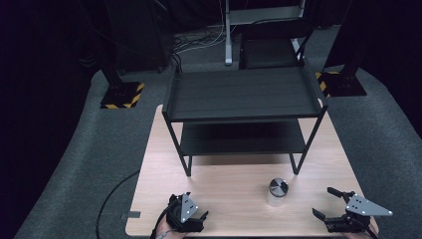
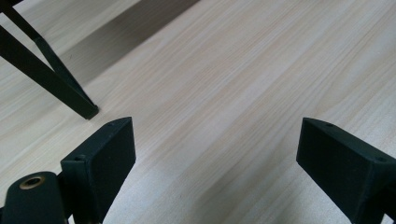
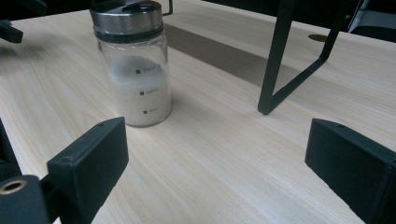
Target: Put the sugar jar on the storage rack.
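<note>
Jar point(image 1: 277, 192) of white grains, glass with a steel lid, stands upright on the wooden table point(image 1: 234, 199), in front of the black two-tier rack point(image 1: 242, 99) and a little toward its right front leg, touching nothing. In the right gripper view the jar point(image 3: 133, 65) sits ahead and to the left of the jaws, still outside the gap between them, with printed level marks on the glass and the fill reaching roughly halfway up. The right gripper point(image 1: 328, 203) hovers near the table's front right corner with its jaws spread wide and nothing between them; it is the nearer of the two to the jar. The left gripper point(image 1: 205, 217) rests low at the front edge, well apart from the jar, its jaws likewise apart over bare wood. Both rack shelves look bare. Judging from this, the work has barely begun: nothing is grasped or lifted, and approach, closing on the jar and any placing all remain.
</note>
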### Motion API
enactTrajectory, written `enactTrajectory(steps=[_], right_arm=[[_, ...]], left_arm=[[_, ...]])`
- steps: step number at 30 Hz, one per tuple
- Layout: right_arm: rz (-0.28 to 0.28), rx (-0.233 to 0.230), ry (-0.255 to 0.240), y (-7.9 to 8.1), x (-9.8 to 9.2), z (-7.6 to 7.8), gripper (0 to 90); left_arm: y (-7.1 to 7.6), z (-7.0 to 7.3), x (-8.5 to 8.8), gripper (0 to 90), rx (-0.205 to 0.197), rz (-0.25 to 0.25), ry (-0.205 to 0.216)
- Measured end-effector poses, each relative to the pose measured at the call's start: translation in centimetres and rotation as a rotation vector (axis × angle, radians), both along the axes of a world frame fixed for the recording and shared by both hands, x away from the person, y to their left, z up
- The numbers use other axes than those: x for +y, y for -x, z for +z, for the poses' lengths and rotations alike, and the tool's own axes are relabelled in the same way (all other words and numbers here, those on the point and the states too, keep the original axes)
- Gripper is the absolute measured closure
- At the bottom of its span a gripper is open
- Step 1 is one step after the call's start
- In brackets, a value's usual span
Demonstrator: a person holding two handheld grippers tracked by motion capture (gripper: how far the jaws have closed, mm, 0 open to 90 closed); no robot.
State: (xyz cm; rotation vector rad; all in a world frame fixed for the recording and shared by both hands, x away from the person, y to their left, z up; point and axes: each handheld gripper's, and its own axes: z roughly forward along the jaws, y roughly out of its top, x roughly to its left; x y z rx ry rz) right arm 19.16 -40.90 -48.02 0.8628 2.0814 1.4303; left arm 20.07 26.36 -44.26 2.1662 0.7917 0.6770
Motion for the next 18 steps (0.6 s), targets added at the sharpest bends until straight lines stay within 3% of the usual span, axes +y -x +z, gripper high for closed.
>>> enactTrajectory(steps=[10,18], right_arm=[[0.006,0.009,0.002,0.1,0.0,0.03,4.7],[0.047,0.005,0.021,-0.2,0.8,0.26,4.5]], left_arm=[[-0.18,0.0,-0.1,11.5,0.001,-0.008,-0.001],[-0.08,-0.01,-0.06,11.4,0.001,-0.005,0.0]])
